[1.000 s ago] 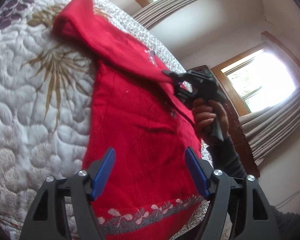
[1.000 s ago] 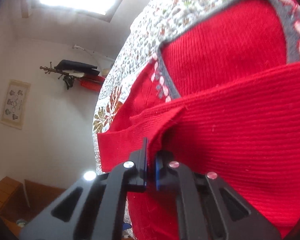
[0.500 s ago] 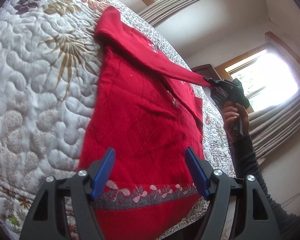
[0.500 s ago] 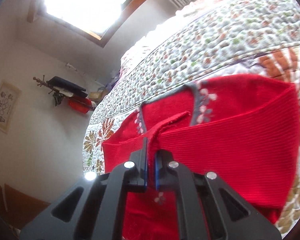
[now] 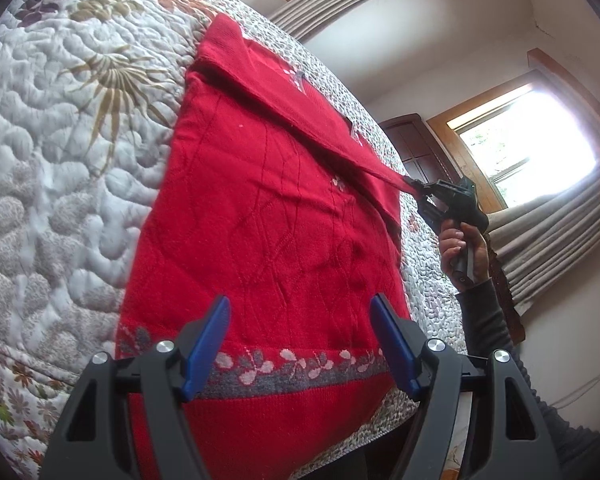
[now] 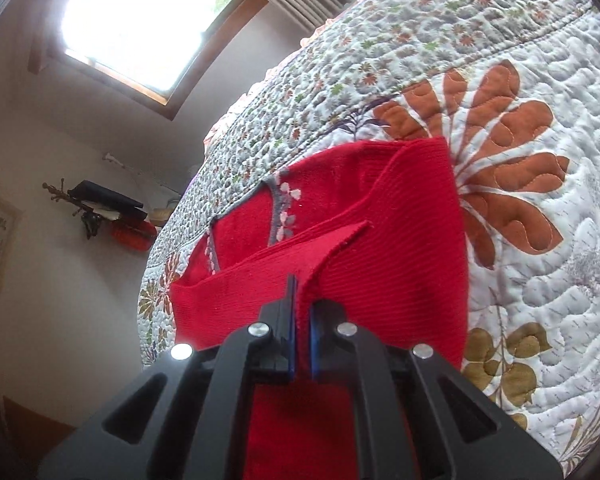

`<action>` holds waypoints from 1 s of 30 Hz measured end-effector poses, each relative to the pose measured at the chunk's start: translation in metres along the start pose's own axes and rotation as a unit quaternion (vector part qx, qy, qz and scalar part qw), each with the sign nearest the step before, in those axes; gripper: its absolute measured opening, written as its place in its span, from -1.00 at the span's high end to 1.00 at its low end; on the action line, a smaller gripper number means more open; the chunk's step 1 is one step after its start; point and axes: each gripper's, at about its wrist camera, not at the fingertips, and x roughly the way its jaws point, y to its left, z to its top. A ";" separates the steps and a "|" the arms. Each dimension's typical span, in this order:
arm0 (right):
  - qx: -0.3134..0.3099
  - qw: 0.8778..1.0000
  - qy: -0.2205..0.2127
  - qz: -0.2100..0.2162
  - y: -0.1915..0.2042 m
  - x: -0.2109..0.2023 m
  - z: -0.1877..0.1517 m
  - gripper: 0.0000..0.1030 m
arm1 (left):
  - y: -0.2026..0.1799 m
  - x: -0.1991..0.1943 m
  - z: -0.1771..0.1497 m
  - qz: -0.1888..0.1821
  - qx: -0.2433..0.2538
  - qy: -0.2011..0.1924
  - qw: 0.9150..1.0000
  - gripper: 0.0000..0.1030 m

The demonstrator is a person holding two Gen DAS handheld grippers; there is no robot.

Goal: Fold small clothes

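- the red sweater point(image 5: 260, 216) is lying flat on the quilted bedspread point(image 5: 60, 160), hem band with the little flower pattern sitting at 6 o'clock in the left wrist view, neckline up toward 12;
- the right gripper point(image 6: 302, 312) is pinching the end of the sleeve point(image 6: 340, 264), jaws squeezed together with red knit caught between them; in the left wrist view that same gripper point(image 5: 416, 190) is sitting out at 3 o'clock, just past the sweater's edge, with a hand point(image 5: 462, 248) wrapped around its handle;
- the sleeve is running taut from the shoulder at about 11 o'clock across the chest to 3 o'clock; i'm guessing it's being held stretched like that so it goes down straight and wrinkle-free across the body instead of bunching;
- the left gripper point(image 5: 300, 344) is hanging over the hem with its blue pads spread wide apart, gripping nothing; probably just waiting there to grab the bottom edge for the next fold;
- my read: sleeve fold is underway, body fold not started yet; risk is the knit springing back if the sleeve gets dropped while under tension
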 end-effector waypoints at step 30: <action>-0.011 0.998 -0.029 -0.049 -0.029 -0.006 0.006 0.96 | 0.009 0.018 -0.008 -0.003 -0.006 0.018 1.000 -0.40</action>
